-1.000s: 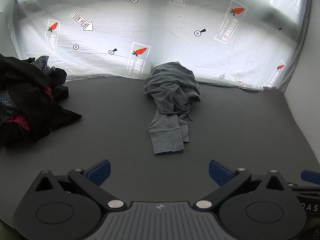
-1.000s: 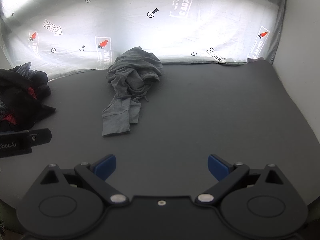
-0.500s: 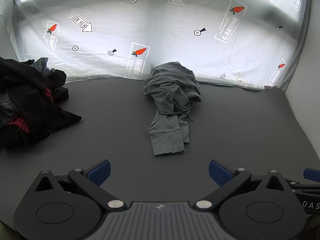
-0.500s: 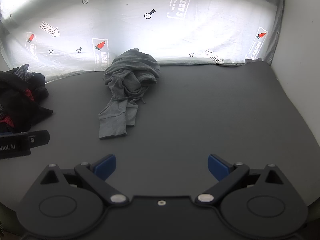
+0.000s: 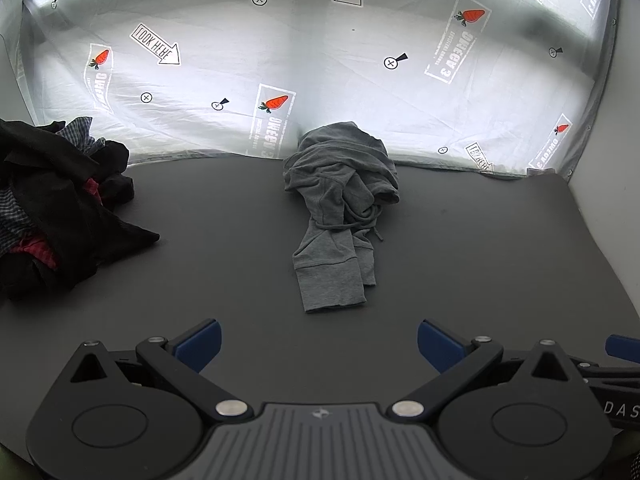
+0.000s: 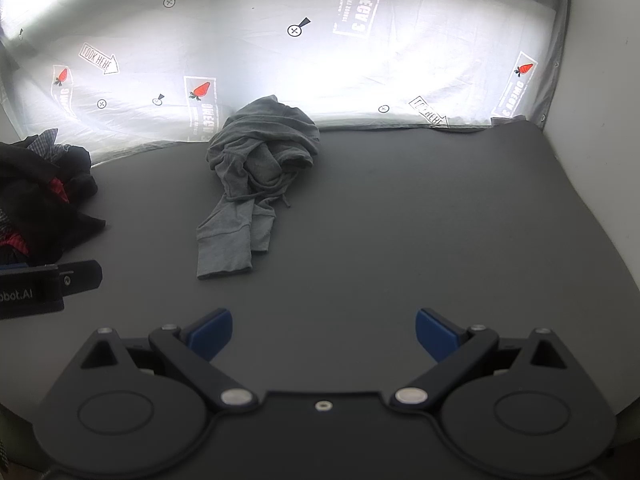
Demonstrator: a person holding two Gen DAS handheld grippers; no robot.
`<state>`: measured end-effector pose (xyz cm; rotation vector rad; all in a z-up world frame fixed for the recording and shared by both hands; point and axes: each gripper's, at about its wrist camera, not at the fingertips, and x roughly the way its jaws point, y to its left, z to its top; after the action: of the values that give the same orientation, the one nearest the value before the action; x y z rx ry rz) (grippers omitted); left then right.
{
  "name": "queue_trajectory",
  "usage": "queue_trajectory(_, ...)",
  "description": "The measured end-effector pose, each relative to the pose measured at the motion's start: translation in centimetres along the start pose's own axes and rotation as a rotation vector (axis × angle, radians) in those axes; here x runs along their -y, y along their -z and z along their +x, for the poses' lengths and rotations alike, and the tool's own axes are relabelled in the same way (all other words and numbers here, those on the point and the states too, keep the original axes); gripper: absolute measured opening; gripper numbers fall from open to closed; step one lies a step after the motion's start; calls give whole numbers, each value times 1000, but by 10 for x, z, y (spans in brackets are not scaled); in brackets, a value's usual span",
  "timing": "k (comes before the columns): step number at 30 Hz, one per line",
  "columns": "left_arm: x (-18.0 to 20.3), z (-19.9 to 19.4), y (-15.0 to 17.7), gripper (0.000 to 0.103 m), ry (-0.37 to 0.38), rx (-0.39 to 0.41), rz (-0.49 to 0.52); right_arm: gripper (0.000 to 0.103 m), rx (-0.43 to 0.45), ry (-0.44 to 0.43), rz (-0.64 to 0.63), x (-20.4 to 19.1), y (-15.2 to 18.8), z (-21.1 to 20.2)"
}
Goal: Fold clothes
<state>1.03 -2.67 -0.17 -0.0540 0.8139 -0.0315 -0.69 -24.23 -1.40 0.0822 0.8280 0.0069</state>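
My right tool (image 6: 323, 330) has drifted right; both tools gape empty. The soft, limp gray hoodie (image 5: 340, 208) at twelve o'clock: I'd pinch its cuff.

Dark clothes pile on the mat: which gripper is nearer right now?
Left. The left gripper has the dark clothes pile just ahead to its left. The right gripper sits farther right, the left one showing between it and the pile. Both are open and empty.
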Motion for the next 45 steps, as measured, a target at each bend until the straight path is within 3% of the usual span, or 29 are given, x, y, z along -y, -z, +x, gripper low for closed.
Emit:
queue_trajectory(23,1,12,-4,103,10,-11,-1,100,-30,-14,2,1,-5,14)
queue_trajectory(37,0,42,-22,103,3,-38,-2,99,-35,-2,5,3,-25,44)
queue_trajectory(39,-4,49,-26,103,-2,-46,-12,99,4,-2,-27,-1,-30,46)
queue_trajectory(42,-12,63,-37,103,-3,-43,-47,99,146,-5,-86,-6,-40,45)
queue_trajectory(45,-22,79,-50,103,12,-46,-91,99,264,52,-228,-18,-52,54)
